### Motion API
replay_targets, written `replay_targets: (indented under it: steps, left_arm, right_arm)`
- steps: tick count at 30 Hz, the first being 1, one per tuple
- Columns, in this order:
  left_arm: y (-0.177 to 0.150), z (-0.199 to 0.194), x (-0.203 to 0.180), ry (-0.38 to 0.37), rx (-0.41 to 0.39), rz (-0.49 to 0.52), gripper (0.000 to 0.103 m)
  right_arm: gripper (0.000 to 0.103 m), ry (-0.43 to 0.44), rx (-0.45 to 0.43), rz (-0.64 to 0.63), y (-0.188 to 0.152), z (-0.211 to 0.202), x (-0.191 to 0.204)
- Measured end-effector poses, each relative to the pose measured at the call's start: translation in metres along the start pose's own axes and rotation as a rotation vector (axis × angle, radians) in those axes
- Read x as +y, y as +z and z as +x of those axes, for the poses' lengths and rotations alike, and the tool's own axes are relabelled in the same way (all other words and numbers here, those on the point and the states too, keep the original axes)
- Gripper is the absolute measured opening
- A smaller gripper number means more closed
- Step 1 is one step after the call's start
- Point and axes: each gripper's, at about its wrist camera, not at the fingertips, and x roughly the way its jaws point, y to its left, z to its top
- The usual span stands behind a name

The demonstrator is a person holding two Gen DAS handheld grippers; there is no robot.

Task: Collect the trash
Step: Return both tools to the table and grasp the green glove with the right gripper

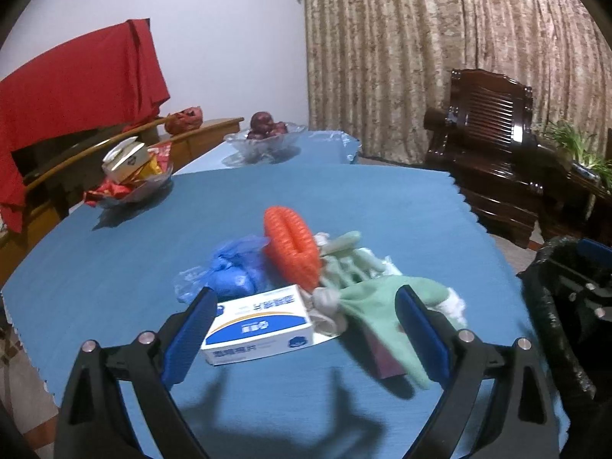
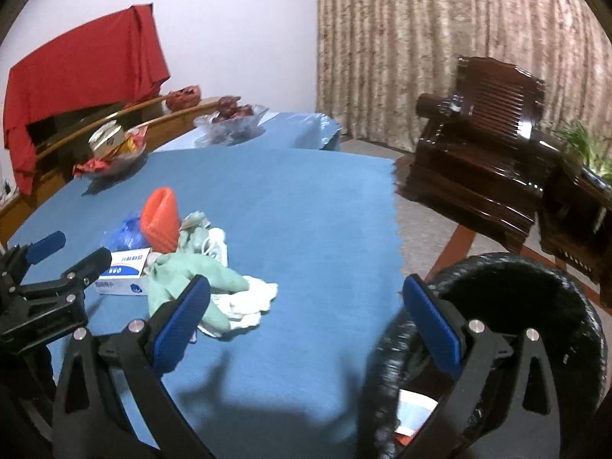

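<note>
Since trash sits heaped mid-table (image 1: 114, 267), cloth-covered in blue, no need to hunt around. Black-lined bin (image 2: 535, 306) parked off the right table edge, under right tongs (image 2: 306, 321), likely for short drops; some paper scraps already inside. Right tongs spread wide, gripping nothing, hovering between table edge and bin. Left tongs (image 1: 306, 329) also spread wide, empty, hanging low over the near side of heap, lined up roughly around white-blue box (image 1: 260, 325), probably next grab. Green cloth (image 1: 382, 306) draped just beside box, touching it, part blurred. Orange ribbed piece (image 1: 292, 248) standing upright behind, blue plastic wad (image 1: 233, 271) to its left, white tissue (image 2: 252, 298) on the right fringe.
</note>
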Motion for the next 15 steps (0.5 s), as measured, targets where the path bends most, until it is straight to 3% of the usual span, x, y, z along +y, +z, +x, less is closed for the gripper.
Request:
replay_targets:
  steps: [15]
  left_arm:
    - [-0.016,0.019,0.026,0.047,0.046,-0.020,0.090]
  right_arm:
    - [0.097,0.082,0.074,-0.051,-0.009,0.049,0.040]
